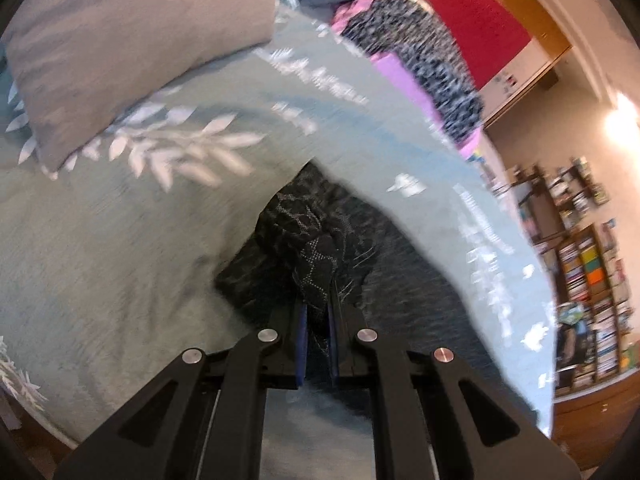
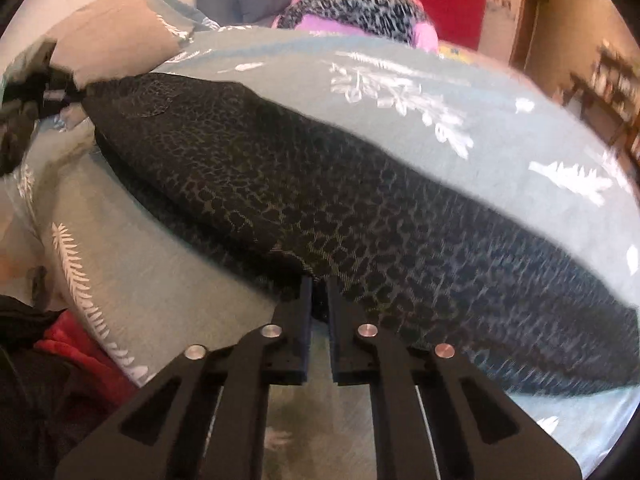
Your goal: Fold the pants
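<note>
Dark pants (image 1: 304, 224) with a mottled leopard-like print lie stretched across a teal bedspread (image 1: 120, 260). In the left wrist view my left gripper (image 1: 318, 292) is shut on a bunched end of the cloth, which is lifted a little off the bed. In the right wrist view the pants (image 2: 320, 184) run long from upper left to lower right. My right gripper (image 2: 320, 284) has its fingers close together on the near edge of the pants, with dark cloth pinched between them. The left gripper (image 2: 60, 92) shows blurred at the far left, holding the pants' far end.
A beige pillow (image 1: 120, 40) lies at the head of the bed. A pink and black-speckled blanket (image 1: 420, 60) is heaped at the far side. Bookshelves (image 1: 592, 272) stand against the wall on the right. Red and dark cloth (image 2: 80, 344) lies by the bed's near corner.
</note>
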Demonstrator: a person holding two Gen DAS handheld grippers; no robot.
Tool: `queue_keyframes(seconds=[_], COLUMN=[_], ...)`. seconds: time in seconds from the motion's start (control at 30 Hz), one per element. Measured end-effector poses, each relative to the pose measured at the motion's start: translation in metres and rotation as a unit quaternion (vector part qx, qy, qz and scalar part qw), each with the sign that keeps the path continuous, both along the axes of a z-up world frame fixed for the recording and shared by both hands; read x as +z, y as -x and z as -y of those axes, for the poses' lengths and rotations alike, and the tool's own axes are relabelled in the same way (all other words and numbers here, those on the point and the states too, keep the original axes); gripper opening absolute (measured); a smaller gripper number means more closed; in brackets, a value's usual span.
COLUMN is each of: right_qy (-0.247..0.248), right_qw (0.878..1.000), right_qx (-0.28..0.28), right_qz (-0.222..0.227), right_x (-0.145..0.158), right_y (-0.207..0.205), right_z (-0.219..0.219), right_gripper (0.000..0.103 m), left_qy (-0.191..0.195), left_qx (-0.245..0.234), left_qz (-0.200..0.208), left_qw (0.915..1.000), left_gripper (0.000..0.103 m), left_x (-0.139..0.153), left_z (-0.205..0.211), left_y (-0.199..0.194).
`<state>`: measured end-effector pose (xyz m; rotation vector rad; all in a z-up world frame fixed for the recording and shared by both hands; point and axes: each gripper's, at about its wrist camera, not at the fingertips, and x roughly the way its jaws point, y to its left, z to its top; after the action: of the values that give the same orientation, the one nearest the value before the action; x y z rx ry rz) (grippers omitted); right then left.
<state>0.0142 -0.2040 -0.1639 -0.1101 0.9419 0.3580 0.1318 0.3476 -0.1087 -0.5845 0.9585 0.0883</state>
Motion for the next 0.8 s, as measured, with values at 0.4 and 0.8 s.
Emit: queue_keyframes(seconds=[0.4,0.8], right_qy=[-0.164,-0.094], right_qw=[0.985,0.975], right_qx=[-0.062,-0.199], right_qz=[0.004,-0.007], right_x=[0.036,-0.007], right_y=[-0.009,-0.018], right_z=[0.046,0.092], right_gripper=[0.060,0.061], left_qy=[-0.089,-0.083], left_qx=[0.034,-0.133], left_qz=[-0.006,0.031], left_qw=[0.9954,0.9871], left_gripper=[0.044,0.048], left_x=[0.004,0.006], left_z=[-0.005,0.146], left_y=[0.028,-0.001])
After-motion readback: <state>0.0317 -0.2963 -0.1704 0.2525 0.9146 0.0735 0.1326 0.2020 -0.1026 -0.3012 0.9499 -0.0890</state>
